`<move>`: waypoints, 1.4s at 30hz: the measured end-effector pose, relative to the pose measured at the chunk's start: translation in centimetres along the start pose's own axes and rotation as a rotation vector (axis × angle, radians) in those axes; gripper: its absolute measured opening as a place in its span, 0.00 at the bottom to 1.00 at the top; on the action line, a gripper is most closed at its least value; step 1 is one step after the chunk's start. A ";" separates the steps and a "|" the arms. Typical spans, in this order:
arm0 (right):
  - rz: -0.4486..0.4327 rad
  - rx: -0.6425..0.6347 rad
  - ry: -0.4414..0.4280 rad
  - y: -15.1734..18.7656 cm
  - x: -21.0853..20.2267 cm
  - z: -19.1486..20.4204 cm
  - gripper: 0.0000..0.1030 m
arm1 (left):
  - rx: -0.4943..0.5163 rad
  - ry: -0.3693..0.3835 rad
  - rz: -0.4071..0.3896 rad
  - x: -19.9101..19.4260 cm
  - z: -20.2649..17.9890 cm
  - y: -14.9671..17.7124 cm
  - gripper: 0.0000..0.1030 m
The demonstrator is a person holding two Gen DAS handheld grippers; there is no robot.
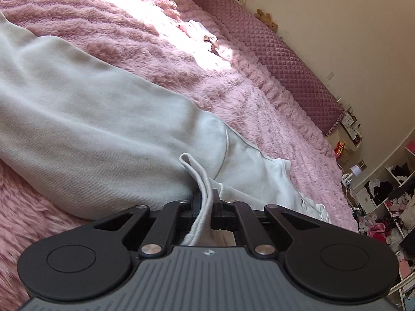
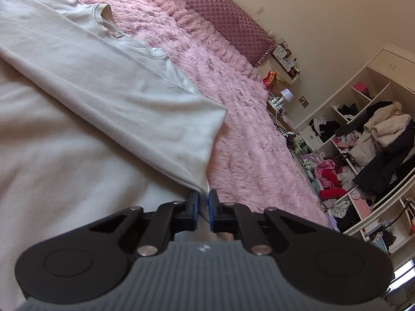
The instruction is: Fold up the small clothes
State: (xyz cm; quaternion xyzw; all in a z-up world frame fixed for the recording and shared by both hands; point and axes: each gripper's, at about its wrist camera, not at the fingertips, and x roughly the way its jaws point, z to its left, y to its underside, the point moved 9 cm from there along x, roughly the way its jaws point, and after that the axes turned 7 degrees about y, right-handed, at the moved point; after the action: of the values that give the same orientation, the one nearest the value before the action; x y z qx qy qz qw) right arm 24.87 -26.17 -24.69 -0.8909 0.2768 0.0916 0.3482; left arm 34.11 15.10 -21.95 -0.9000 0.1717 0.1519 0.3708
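A shirt (image 2: 109, 98) lies flat on the bed blanket (image 2: 246, 140), one part folded over the rest. Its neck end points toward the headboard (image 2: 223, 18) at the far edge of the bed. A small cloth (image 1: 199, 29) lies on the blanket near that far edge. Shelves (image 2: 363, 142) full of clothes stand past the bed's right side.
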 end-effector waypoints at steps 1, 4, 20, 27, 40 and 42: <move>0.004 -0.004 -0.002 0.2 0.0 0.1 0.00 | -0.005 -0.003 0.000 0.0 0.1 0.0 0.09; 0.010 -0.018 -0.002 0.7 0.1 0.4 0.00 | -0.025 -0.012 0.018 -0.1 0.2 -0.2 0.13; -0.142 0.188 -0.253 -5.9 -9.3 0.5 0.24 | 0.142 -0.083 -0.122 -13.0 0.0 -6.2 0.73; -0.209 0.222 -0.409 -10.9 -14.3 5.1 0.27 | -0.045 -0.251 -0.227 -20.6 9.5 -9.1 0.73; -0.238 0.165 -0.467 -14.3 -18.0 9.9 0.32 | -0.303 -0.365 -0.445 -26.0 22.3 -12.8 0.73; -0.244 0.149 -0.468 -14.4 -18.2 10.4 0.32 | -0.330 -0.345 -0.450 -25.5 23.5 -13.0 0.73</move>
State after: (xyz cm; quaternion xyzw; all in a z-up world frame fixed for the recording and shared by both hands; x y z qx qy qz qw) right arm 18.14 -2.65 -17.73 -0.8442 0.0855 0.2317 0.4758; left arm 13.40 45.66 -19.68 -0.9244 -0.1237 0.2420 0.2677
